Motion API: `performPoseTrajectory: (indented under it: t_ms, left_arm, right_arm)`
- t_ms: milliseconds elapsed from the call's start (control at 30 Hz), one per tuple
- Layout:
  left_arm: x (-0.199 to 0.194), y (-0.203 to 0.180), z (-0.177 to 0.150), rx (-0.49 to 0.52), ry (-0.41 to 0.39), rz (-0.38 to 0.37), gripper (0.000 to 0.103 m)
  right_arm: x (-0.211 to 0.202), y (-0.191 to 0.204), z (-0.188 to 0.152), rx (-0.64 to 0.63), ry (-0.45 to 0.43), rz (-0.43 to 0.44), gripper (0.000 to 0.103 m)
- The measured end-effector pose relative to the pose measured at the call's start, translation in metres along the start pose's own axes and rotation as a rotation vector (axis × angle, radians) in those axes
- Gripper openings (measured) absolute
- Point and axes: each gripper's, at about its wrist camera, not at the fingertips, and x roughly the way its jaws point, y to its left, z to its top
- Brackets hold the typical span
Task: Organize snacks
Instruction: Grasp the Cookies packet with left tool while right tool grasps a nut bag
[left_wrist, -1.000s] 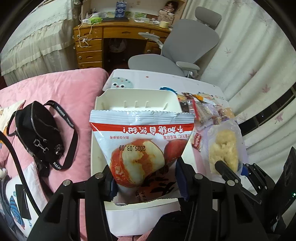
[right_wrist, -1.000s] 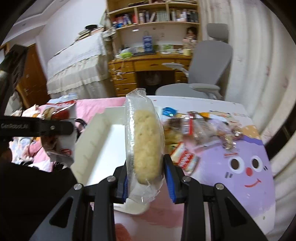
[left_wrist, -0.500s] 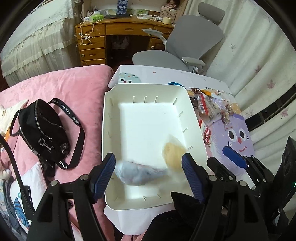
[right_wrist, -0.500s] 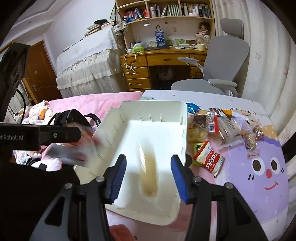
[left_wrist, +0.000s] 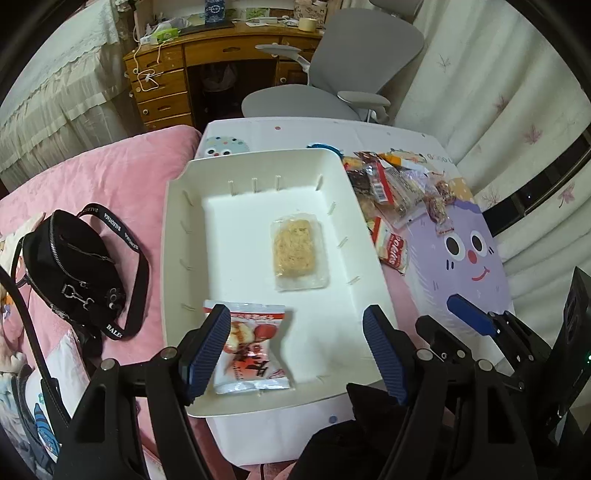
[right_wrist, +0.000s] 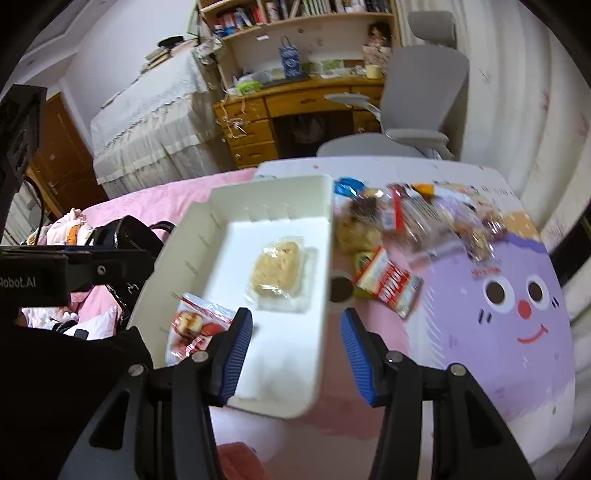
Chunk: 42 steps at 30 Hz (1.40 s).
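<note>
Lying flat in the white tray (left_wrist: 184, 236): two snacks. Clear-wrapped crumbly bar (left_wrist: 298, 254) sits right of tray centre, long axis running 12-to-6 in the left wrist view, short ends toward the far and near walls. Red-and-white packet (left_wrist: 255, 350) at the near-left corner, about 7 o'clock from the bar, apart from it, sealed ends at 12 and 6. Left gripper (left_wrist: 295, 350) hangs over the near end, released, nothing between the pads; its left finger (left_wrist: 205, 350) overlaps the packet's left edge in view. Right gripper (right_wrist: 295, 354) likewise released and empty, astride the tray's right wall; bar at 11 o'clock beyond it. Loose snack pile (left_wrist: 391, 192) on the surface (left_wrist: 461, 280) at 3 o'clock of the tray
</note>
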Motion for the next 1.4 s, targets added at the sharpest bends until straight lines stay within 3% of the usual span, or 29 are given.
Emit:
performPoseTrajectory:
  t_ms: [333, 467, 733, 867, 1100, 1400]
  left_arm:
    - [0.021, -0.059, 0.001, 0.028, 0.008, -0.026, 0.073]
    - [0.037, -0.088, 0.008, 0.022, 0.048, -0.015, 0.073]
    - [0.061, -0.137, 0.028, -0.032, 0.072, -0.004, 0.074]
    - [0.079, -0.160, 0.037, -0.070, 0.097, 0.010, 0.080]
    - [0.114, -0.183, 0.044, -0.198, 0.154, 0.040, 0.084]
    - [0.169, -0.181, 0.047, -0.441, 0.236, 0.128, 0.085]
  right_arm:
    - [-0.005, -0.060, -0.019, 0.077, 0.070, -0.075, 0.050]
    - [0.000, -0.091, -0.019, 0.099, 0.134, -0.052, 0.050]
    - [-0.001, -0.144, -0.003, 0.063, 0.168, -0.030, 0.050]
    - [0.002, -0.172, 0.008, 0.035, 0.188, -0.019, 0.050]
    - [0.019, -0.215, 0.026, -0.014, 0.242, 0.005, 0.050]
    - [0.050, -0.256, 0.045, -0.052, 0.289, 0.047, 0.051]
